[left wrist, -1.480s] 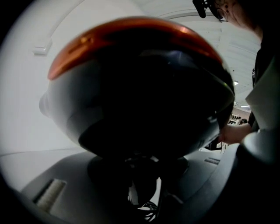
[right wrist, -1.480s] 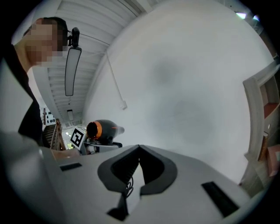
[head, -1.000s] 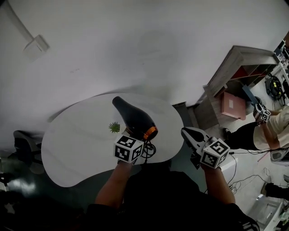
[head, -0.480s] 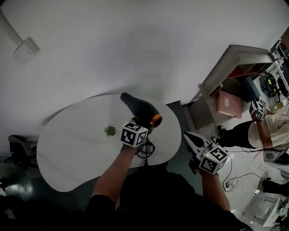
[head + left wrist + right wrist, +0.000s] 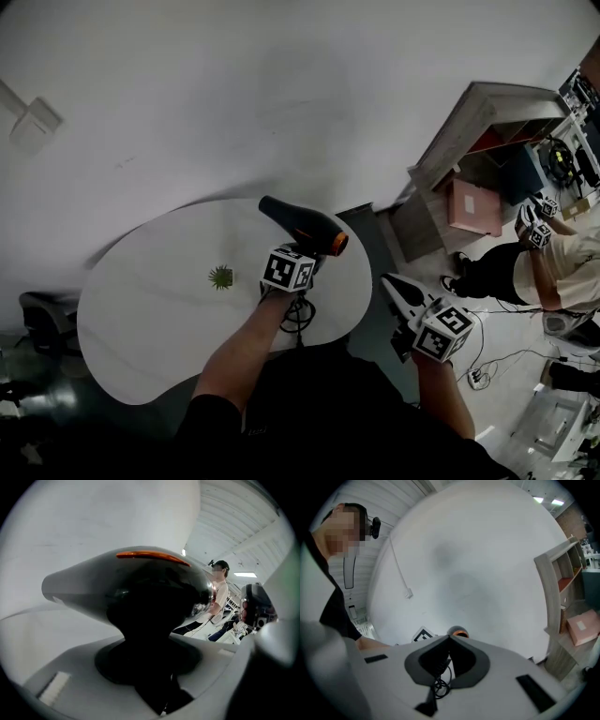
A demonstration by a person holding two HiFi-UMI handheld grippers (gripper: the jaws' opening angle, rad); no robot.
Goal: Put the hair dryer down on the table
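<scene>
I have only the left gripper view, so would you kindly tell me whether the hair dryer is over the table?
Observer: Yes, the head view shows the hair dryer over the white table's far right part.
Operator: What stands on the table?
Observer: A small green plant, left of the dryer and apart from it.
Operator: And the right gripper?
Observer: It is shut and empty, beyond the table's right edge.

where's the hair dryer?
Head view, centre: hair dryer in the left gripper, jaws closing on its handle, over the white table's right side, right of the small plant.
</scene>
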